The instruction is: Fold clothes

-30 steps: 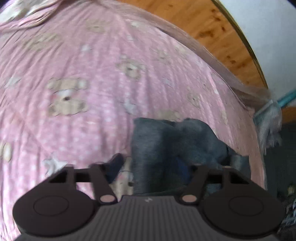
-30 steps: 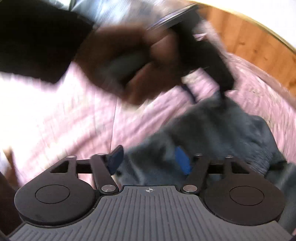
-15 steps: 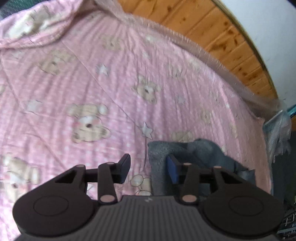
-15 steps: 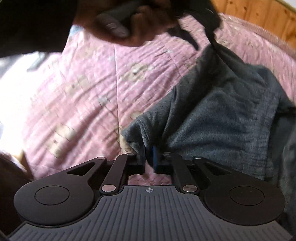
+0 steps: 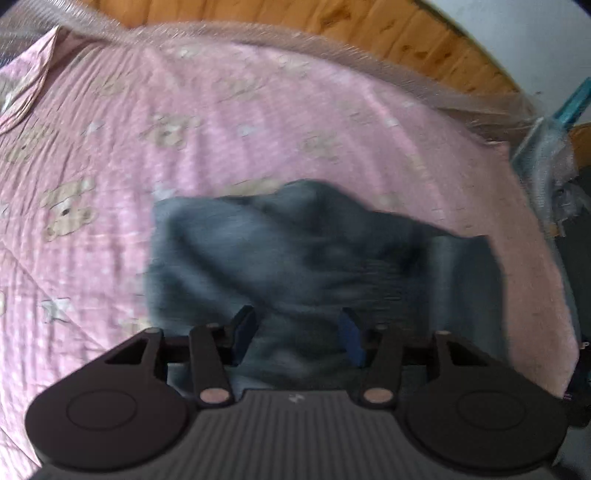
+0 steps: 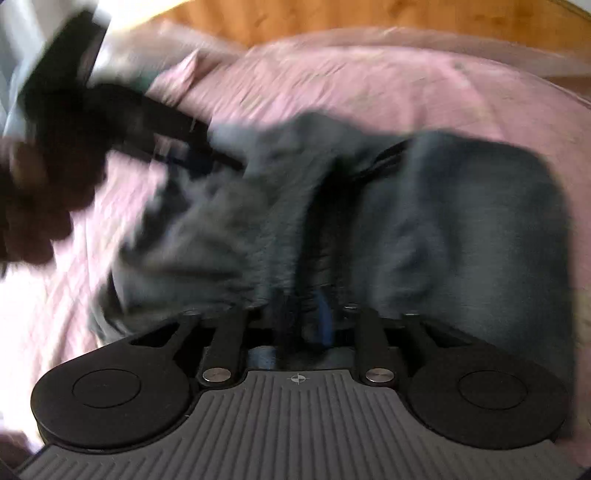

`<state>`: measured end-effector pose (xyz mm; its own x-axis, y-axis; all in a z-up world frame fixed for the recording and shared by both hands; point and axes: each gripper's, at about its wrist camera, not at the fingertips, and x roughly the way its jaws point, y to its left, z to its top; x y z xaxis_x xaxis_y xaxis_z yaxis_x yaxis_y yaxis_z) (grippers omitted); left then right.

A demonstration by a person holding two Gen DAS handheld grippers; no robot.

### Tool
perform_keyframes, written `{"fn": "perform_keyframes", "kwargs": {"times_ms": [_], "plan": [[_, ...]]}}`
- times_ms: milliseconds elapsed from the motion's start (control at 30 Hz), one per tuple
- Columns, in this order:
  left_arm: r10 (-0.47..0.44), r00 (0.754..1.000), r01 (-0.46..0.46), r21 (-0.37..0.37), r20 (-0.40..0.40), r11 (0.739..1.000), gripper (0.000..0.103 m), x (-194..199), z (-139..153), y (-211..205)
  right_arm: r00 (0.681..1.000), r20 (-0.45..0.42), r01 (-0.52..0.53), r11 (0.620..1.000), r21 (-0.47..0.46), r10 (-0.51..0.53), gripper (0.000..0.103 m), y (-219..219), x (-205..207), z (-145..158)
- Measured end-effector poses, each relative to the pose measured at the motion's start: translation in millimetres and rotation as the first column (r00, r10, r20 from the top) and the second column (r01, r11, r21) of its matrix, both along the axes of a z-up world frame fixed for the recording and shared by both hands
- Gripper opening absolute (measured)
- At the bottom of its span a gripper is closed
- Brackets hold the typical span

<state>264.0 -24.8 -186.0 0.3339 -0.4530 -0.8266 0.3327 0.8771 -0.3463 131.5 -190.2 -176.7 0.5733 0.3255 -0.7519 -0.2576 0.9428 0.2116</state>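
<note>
A dark grey garment (image 5: 295,251) lies crumpled on the pink quilt; motion blurs both views. My left gripper (image 5: 297,330) is open, its blue-padded fingers spread wide over the near part of the cloth with grey fabric showing between them. In the right wrist view the garment (image 6: 461,221) fills the middle and right. My right gripper (image 6: 303,314) is shut on a fold of it at the near edge. The left gripper (image 6: 177,136) also shows in that view, at the garment's upper left edge, held by a hand (image 6: 44,192).
The pink quilt (image 5: 110,147), printed with bears and stars, covers the bed. A wooden headboard (image 5: 332,22) runs along the far side. Grey netting (image 5: 554,155) and a teal pole (image 5: 576,99) stand past the quilt's right edge.
The left gripper has opened wider and moved right, over the garment. The right gripper, which shut on the garment's edge half a second ago, stays shut as the cloth shifts and bunches.
</note>
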Motion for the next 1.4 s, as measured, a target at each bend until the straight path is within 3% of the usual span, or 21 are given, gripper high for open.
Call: {"fn": "perform_keyframes", "kwargs": {"times_ms": [67,100,200,300,367,400,433,500,567,633,733,800,867,900,933,967,1000,1067,1200,1367,1400], "plan": [[-0.033,0.999,0.034,-0.013,0.032,0.999,0.073,-8,17,-24,0.989,0.061,0.131,0.991,0.029,-0.133,0.077,-29,-16,12],[-0.056,0.998,0.056,-0.02,0.036,0.998,0.081,-11,23,-38,0.977,0.067,0.202,0.979,0.02,-0.203,0.083,-48,-24,11],[-0.142,0.99,0.143,-0.01,0.02,0.99,0.09,-13,26,-93,0.932,0.01,0.362,0.932,-0.023,-0.362,0.082,-105,-38,-8],[-0.172,0.985,0.171,0.129,0.0,0.977,0.09,-15,6,-143,0.913,-0.064,0.405,0.914,0.002,-0.404,0.082,-141,-45,-27],[-0.144,0.987,0.154,0.185,-0.066,0.971,0.079,-14,-18,-161,0.916,-0.069,0.399,0.916,0.041,-0.396,0.082,-150,-46,-31],[-0.137,0.984,0.154,0.164,-0.11,0.974,0.069,-14,-29,-165,0.917,-0.072,0.396,0.916,0.06,-0.392,0.082,-155,-47,-34],[-0.142,0.982,0.159,0.136,-0.125,0.978,0.066,-16,-34,-170,0.919,-0.074,0.393,0.916,0.08,-0.388,0.082,-160,-48,-36],[-0.155,0.98,0.165,0.075,-0.123,0.983,0.048,-20,-34,-181,0.922,-0.079,0.387,0.914,0.119,-0.38,0.08,-169,-50,-40],[-0.145,0.977,0.143,-0.023,-0.156,0.989,0.021,-16,-32,-189,0.928,-0.061,0.372,0.917,0.143,-0.367,0.078,-178,-50,-42],[-0.097,0.984,0.088,-0.067,-0.152,0.994,0.023,-12,-26,-189,0.935,-0.033,0.353,0.921,0.167,-0.353,0.078,-188,-49,-39],[0.041,0.984,-0.046,-0.027,-0.172,0.999,0.026,-7,-31,-163,0.954,-0.026,0.299,0.937,0.183,-0.299,0.078,-194,-41,-38],[0.079,0.983,-0.079,0.006,-0.163,0.997,0.043,-17,-27,-144,0.966,-0.027,0.256,0.948,0.19,-0.256,0.078,-197,-35,-39],[0.078,0.983,-0.075,0.024,-0.169,0.997,0.052,-34,-24,-132,0.978,-0.016,0.209,0.958,0.196,-0.21,0.079,-196,-33,-38],[0.065,0.98,-0.062,0.021,-0.189,0.998,0.051,-42,-26,-131,0.982,-0.013,0.189,0.962,0.198,-0.19,0.08,-194,-32,-38],[0.052,0.977,-0.05,0.018,-0.209,0.999,0.049,-50,-28,-130,0.985,-0.016,0.173,0.964,0.201,-0.173,0.08,-194,-31,-38],[0.03,0.972,-0.028,0.011,-0.233,1.0,0.033,-59,-30,-135,0.987,-0.022,0.161,0.966,0.204,-0.16,0.08,-193,-30,-40],[0.0,0.969,0.0,-0.003,-0.246,1.0,0.026,-67,-31,-145,0.988,-0.032,0.156,0.966,0.206,-0.153,0.08,-193,-29,-42],[-0.04,0.968,0.035,-0.025,-0.246,0.999,0.026,-81,-30,-163,0.988,-0.047,0.152,0.965,0.212,-0.145,0.079,-195,-25,-43],[-0.008,0.961,-0.004,-0.043,-0.275,0.999,0.026,-87,-34,-165,0.994,-0.03,0.114,0.972,0.208,-0.11,0.079,-202,-18,-35],[-0.034,0.962,0.053,0.062,-0.272,0.997,0.031,-84,-31,-166,0.992,-0.084,0.108,0.969,0.224,-0.092,0.079,-208,-15,-43],[-0.039,0.963,0.073,0.116,-0.267,0.991,0.048,-84,-23,-169,0.992,-0.097,0.107,0.967,0.232,-0.087,0.077,-209,-15,-45]]}}
